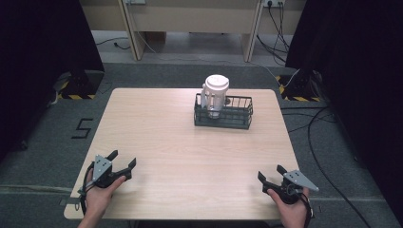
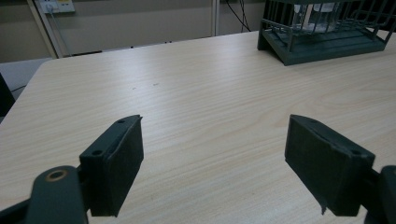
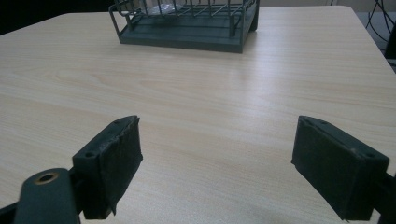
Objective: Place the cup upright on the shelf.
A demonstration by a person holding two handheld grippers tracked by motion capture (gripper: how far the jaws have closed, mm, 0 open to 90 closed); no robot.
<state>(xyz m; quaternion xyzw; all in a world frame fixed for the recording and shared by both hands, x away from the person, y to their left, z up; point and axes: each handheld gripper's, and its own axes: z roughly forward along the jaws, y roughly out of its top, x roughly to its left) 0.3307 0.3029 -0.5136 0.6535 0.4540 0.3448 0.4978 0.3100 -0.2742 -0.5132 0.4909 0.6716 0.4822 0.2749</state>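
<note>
Currently both the left tongs (image 1: 123,159) and right tongs (image 1: 270,172) rest spread and empty at the desk's (image 1: 157,123) seven and five o'clock, well apart from the white cup (image 1: 215,94) standing upright in the wire basket (image 1: 235,118) at one o'clock.

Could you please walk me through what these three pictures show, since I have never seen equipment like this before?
There is no robot here: a person sits at a wooden table and holds a hand-operated claw in each hand. The high view looks down from above the person. In it the left claw is near the table's near left corner and the right claw near its near right corner. The other two pictures come from small cameras riding on each claw, looking forward between its two black jaws. Both claws are open and hold nothing. Toward the far side of the table stands a dark wire basket, with a white lidded cup upright in its left end.
</note>
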